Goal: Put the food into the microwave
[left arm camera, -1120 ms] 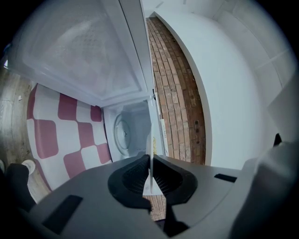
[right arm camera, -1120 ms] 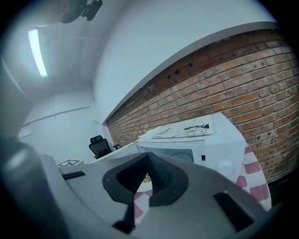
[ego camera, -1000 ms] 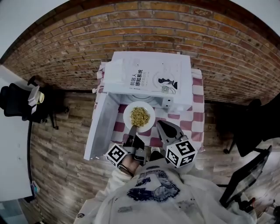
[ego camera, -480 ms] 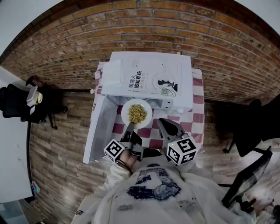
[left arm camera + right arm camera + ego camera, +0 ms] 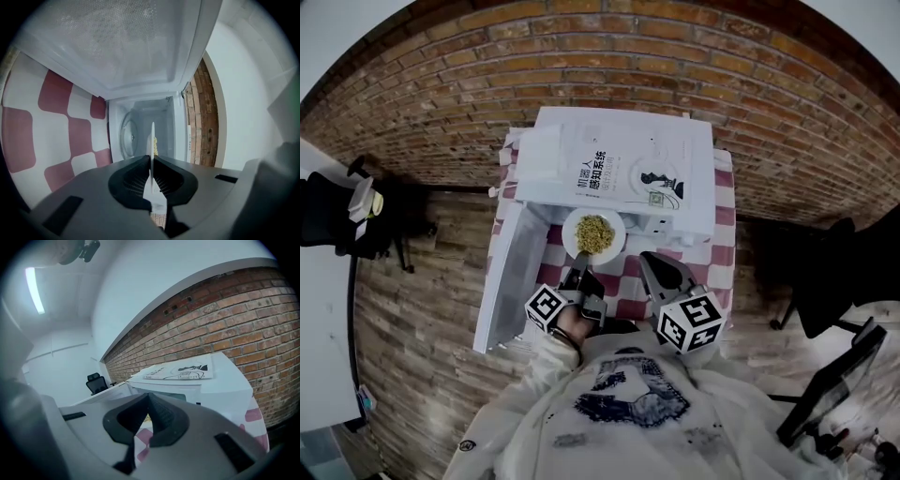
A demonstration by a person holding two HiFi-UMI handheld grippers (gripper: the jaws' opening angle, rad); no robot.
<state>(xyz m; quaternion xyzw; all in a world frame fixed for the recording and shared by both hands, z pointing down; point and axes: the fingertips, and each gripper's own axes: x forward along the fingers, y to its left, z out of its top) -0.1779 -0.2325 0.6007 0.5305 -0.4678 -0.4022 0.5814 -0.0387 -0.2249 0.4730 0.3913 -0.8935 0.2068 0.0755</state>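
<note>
Left tool (image 5: 580,273) clamped on the rim of a round white plate (image 5: 570,236), heaped yellow crumbly food (image 5: 593,232) at the mouth of the boxy white microwave (image 5: 701,178), its flat door (image 5: 508,272) swung open, right tool (image 5: 651,263) closed on nothing, red-and-white checked table (image 5: 722,255)

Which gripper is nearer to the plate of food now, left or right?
Left. The left gripper clamps the plate by its near rim; the right gripper, shut, is apart from it, to its right.
</note>
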